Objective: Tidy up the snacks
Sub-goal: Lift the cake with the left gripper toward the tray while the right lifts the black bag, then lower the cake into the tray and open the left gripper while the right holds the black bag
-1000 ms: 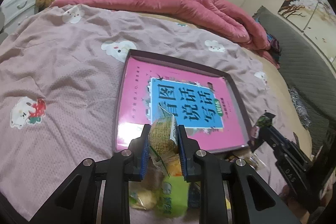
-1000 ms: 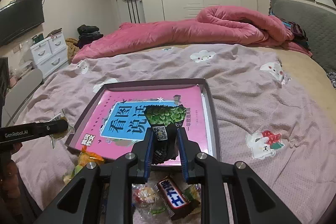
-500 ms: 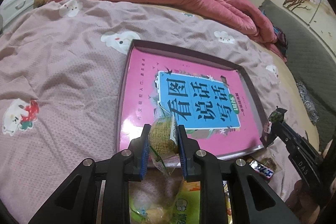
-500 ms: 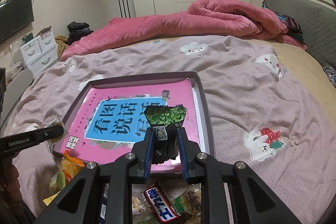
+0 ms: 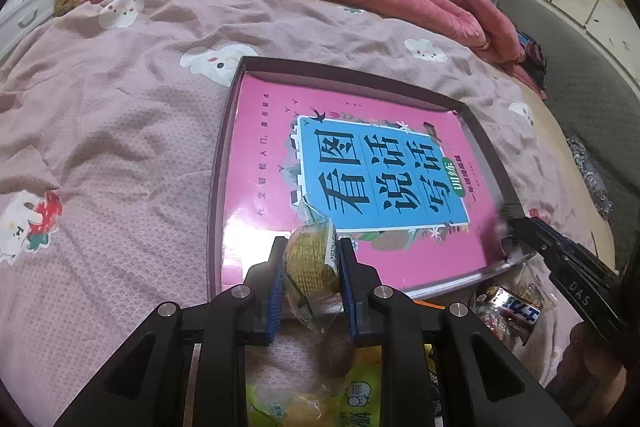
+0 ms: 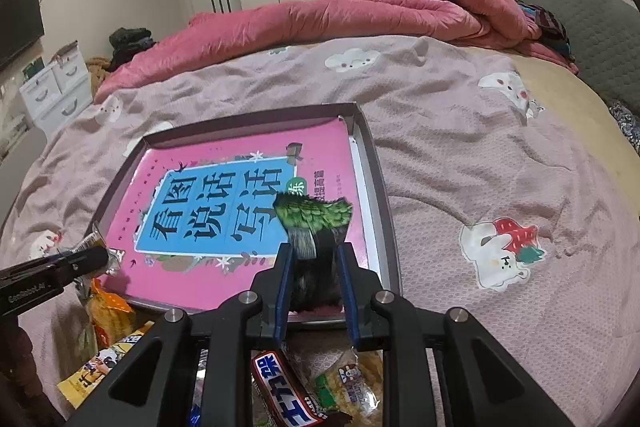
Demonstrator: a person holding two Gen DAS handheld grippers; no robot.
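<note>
— What do I hold?

— My left gripper point(image 5: 311, 269) has its jaws clamped on a clear-wrapped yellow snack point(image 5: 311, 259), above the near edge of the grey tray point(image 5: 219, 163).

— And in the tray?

— A pink book point(image 5: 340, 179) fills it, on the bed point(image 5: 120, 147). The right gripper point(image 5: 520, 227) reaches in beside the tray's near right corner; more snack packets point(image 5: 508, 311) lie below.
</note>
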